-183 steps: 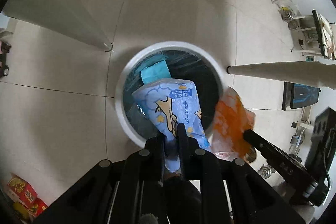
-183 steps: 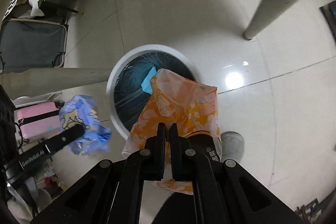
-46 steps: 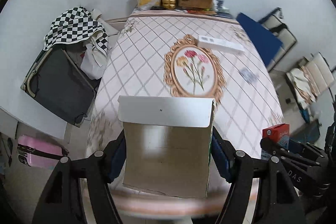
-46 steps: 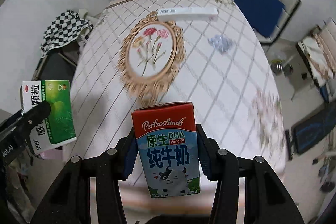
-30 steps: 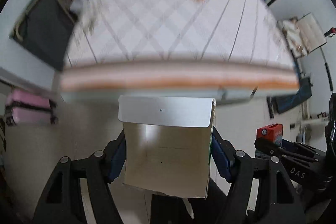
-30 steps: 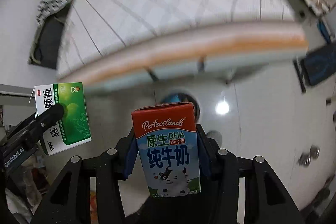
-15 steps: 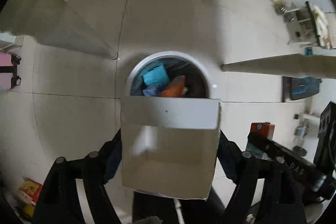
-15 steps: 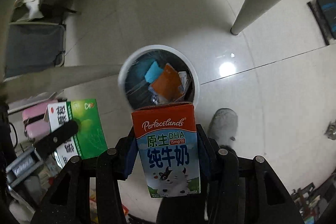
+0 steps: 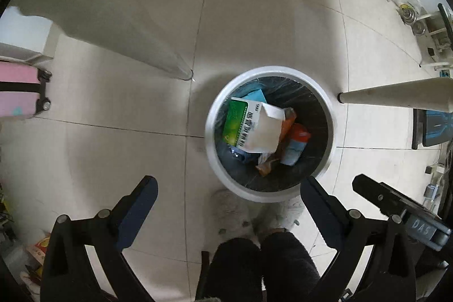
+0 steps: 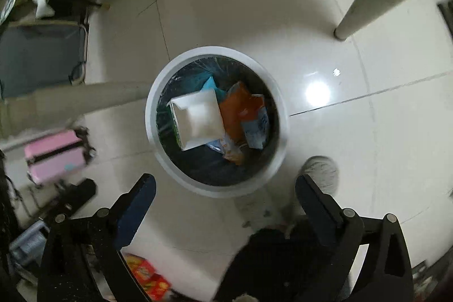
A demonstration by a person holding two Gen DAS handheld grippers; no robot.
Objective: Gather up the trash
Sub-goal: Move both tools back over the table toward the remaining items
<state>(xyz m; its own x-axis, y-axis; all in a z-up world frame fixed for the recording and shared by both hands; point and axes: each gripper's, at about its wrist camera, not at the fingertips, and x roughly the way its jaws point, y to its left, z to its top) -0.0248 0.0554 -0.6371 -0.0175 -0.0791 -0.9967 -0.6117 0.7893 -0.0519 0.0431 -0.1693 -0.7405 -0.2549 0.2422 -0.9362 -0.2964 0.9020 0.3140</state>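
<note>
A round white trash bin (image 9: 215,157) with a dark liner stands on the tiled floor below both grippers; it also shows in the right wrist view (image 10: 158,149). Inside lie a green and white medicine box (image 9: 249,129), the red and blue milk carton (image 9: 296,145) and orange and blue snack wrappers. In the right wrist view the box (image 10: 198,118) and the carton (image 10: 256,126) lie side by side. My left gripper (image 9: 228,184) is open and empty above the bin's near rim. My right gripper (image 10: 225,181) is open and empty too.
White table legs (image 9: 396,94) (image 9: 127,38) stand beside the bin. A pink suitcase (image 9: 17,92) is at the left. The person's legs and slippers (image 9: 254,220) are just below the bin. Snack boxes (image 10: 147,276) lie on the floor.
Both grippers opened. The medicine box fell from the left one and the milk carton from the right one into the bin.
</note>
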